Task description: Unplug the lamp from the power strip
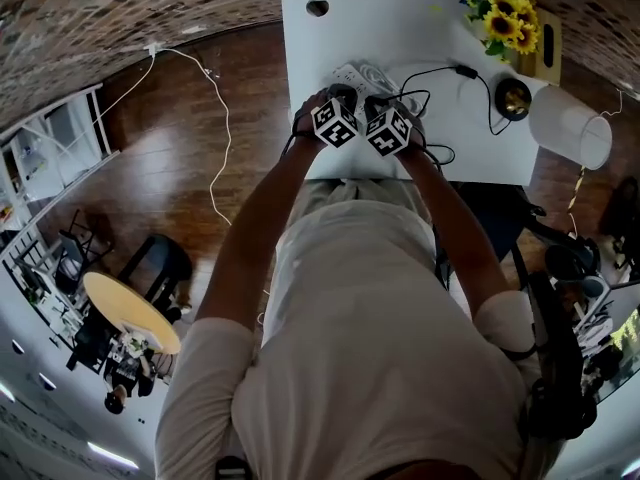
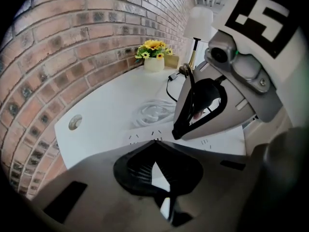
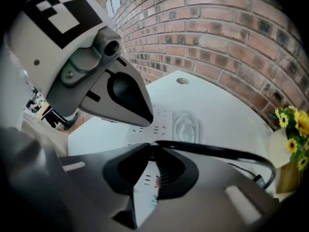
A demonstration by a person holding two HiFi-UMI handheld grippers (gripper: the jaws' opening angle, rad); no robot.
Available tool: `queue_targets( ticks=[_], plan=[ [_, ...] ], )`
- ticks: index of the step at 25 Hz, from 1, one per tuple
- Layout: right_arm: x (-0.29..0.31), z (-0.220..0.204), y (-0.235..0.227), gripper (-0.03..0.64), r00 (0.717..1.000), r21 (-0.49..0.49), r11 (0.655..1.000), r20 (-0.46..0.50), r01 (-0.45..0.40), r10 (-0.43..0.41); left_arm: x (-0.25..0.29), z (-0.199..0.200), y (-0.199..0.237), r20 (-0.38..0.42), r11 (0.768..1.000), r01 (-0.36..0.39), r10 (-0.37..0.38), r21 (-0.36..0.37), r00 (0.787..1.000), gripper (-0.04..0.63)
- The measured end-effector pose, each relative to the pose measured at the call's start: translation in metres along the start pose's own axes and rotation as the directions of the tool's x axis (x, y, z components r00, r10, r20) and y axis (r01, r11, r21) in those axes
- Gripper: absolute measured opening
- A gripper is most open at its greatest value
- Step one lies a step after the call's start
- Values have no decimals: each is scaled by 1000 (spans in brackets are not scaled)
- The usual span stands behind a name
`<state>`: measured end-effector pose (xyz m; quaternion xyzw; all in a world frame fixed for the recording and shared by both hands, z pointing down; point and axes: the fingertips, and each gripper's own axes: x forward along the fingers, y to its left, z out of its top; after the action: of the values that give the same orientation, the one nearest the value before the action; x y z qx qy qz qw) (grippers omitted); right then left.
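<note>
The white power strip (image 1: 350,72) lies on the white desk (image 1: 420,18), with both grippers down on it side by side. My left gripper (image 2: 154,142) has its tips together against the power strip (image 2: 140,137), and nothing shows between them. My right gripper (image 3: 154,145) is shut on the lamp's black cord (image 3: 212,152) where it reaches the power strip (image 3: 161,117). The cord (image 1: 440,69) runs right to the lamp (image 1: 568,126), which lies at the desk's right end. In the head view, the left gripper (image 1: 342,96) and right gripper (image 1: 378,104) almost touch.
A coiled white cable (image 2: 155,112) lies on the desk just beyond the strip. A vase of sunflowers (image 1: 505,20) stands at the far right corner against the brick wall (image 3: 231,37). There is a cable hole (image 1: 317,8) in the desk's far left corner.
</note>
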<state>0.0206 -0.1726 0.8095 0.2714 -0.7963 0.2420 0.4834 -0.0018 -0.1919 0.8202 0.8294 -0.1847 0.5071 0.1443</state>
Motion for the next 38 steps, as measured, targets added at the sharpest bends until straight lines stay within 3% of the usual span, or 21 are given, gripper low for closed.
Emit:
queue_targets(
  ticks=[6, 13, 19, 24, 31, 34, 38],
  plan=[
    [10, 3, 12, 54, 998, -118, 993, -53, 11, -18, 3, -9, 0, 0, 1000, 23, -23, -12, 1000, -1],
    [5, -9, 4, 58, 998, -164, 986, -69, 3, -14, 13, -1, -9, 23, 997, 43, -44, 63, 999, -6],
    [6, -5, 6, 58, 999, -171, 985, -51, 3, -12, 9, -2, -6, 65, 994, 82, -87, 78, 994, -5],
    [7, -7, 7, 58, 999, -174, 985, -47, 0, -9, 10, -3, -9, 57, 981, 107, -118, 162, 991, -3],
    [6, -9, 7, 58, 999, -172, 985, -43, -16, 8, 12, -3, -10, 14, 969, 109, -115, 220, 993, 2],
    [5, -11, 4, 58, 999, -160, 987, -31, -17, 12, 12, -3, -1, -26, 958, 65, -60, 280, 998, 0],
    [4, -13, 3, 57, 1000, -139, 990, -28, -13, 9, 12, -8, 2, 8, 953, 50, -55, 298, 998, -1]
  ],
)
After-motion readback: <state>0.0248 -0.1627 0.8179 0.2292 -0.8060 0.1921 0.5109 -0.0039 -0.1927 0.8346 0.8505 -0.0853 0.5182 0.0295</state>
